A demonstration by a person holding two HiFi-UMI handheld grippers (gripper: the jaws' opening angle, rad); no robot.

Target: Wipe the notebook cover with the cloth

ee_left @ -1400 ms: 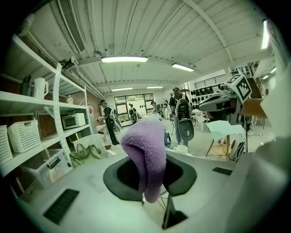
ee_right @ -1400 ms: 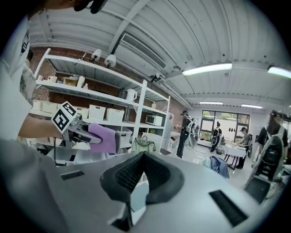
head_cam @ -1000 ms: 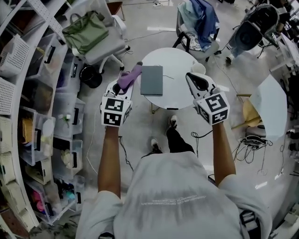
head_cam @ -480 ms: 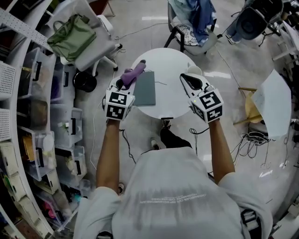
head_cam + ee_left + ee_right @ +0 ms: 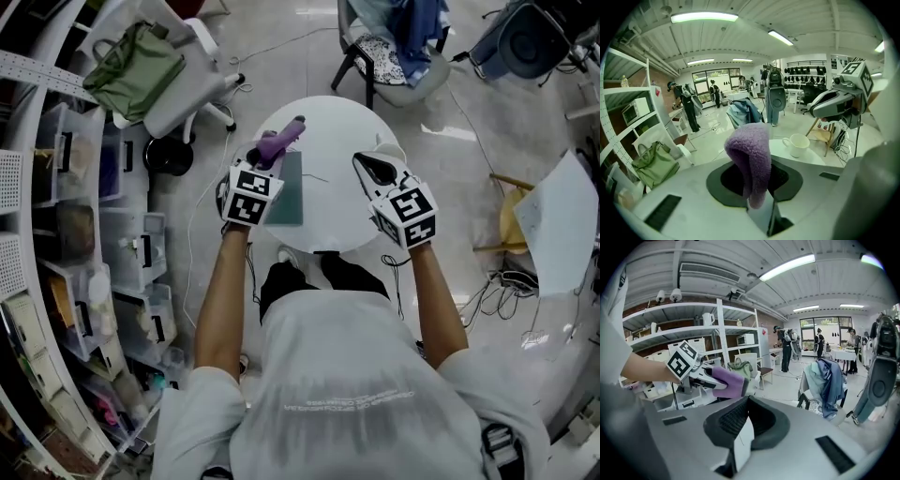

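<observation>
The cloth (image 5: 751, 154) is one piece of thick purple fleece with a woolly, curly surface. The jaws of the left gripper (image 5: 255, 161) are pinched on its lower end. The free part stands up out of the jaws and folds over in a round hump. The right gripper (image 5: 373, 167) has its dark, ribbed jaws close together, and nothing is between them.

There is one notebook (image 5: 289, 192), a flat rectangle with a smooth grey-green cover. It lies on one round white table (image 5: 333, 127) with a smooth top, under the left jaws and slightly to their right. The cloth sticks out past the jaw tips, over the far left corner of the notebook. I cannot tell if it touches the cover. One white glossy mug (image 5: 798, 144) with a handle stands on the table just beyond the right jaws.

Compared with half a second ago, the left gripper has moved to the right. Its marker cube now covers the near left part of the notebook; before, it was beside the left edge. The cloth is held the same way, and the right jaws have not changed.
</observation>
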